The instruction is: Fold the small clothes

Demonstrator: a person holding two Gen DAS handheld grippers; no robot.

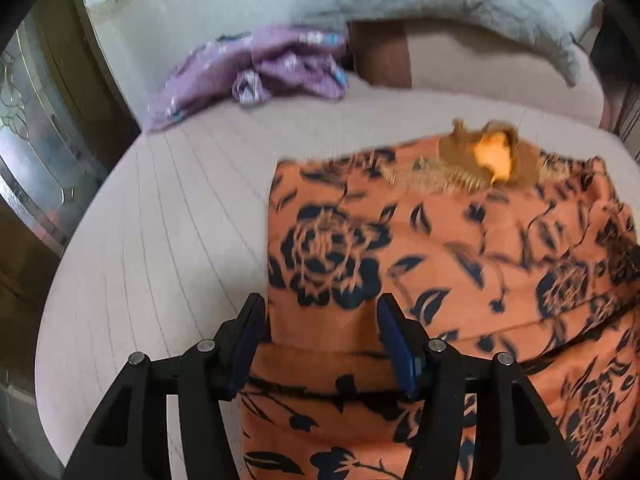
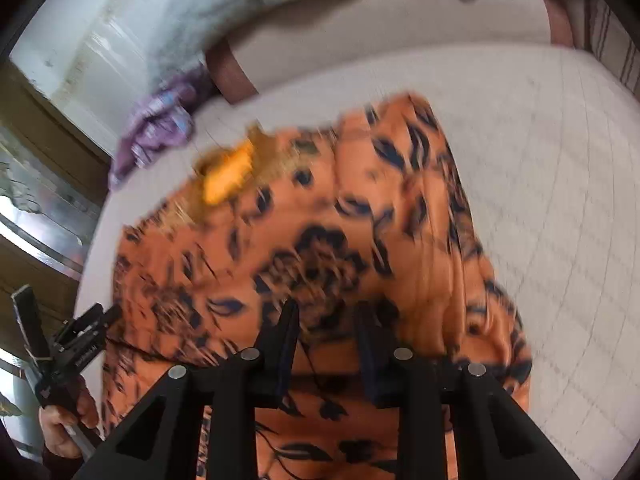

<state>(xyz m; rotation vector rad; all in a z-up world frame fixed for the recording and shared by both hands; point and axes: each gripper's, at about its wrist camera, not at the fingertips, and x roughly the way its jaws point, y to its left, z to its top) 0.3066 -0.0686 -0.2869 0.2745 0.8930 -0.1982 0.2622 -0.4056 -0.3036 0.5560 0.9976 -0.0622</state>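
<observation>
Orange garment [image 1: 460, 248] on bed [image 1: 160, 220] — purple clothes [image 1: 260, 72] well apart

Both wrist views close above garment [image 1: 460, 240]

A pale quilted bed [image 1: 160, 216] fills the frame, stitched lines running across it. Spread over its lower right lies the orange floral garment [image 1: 460, 248], flat and partly folded. Up at the upper left, a crumpled purple garment [image 1: 264, 68] sits near the edge, well apart.

Smooth printed cloth garment [image 1: 460, 248]
</observation>
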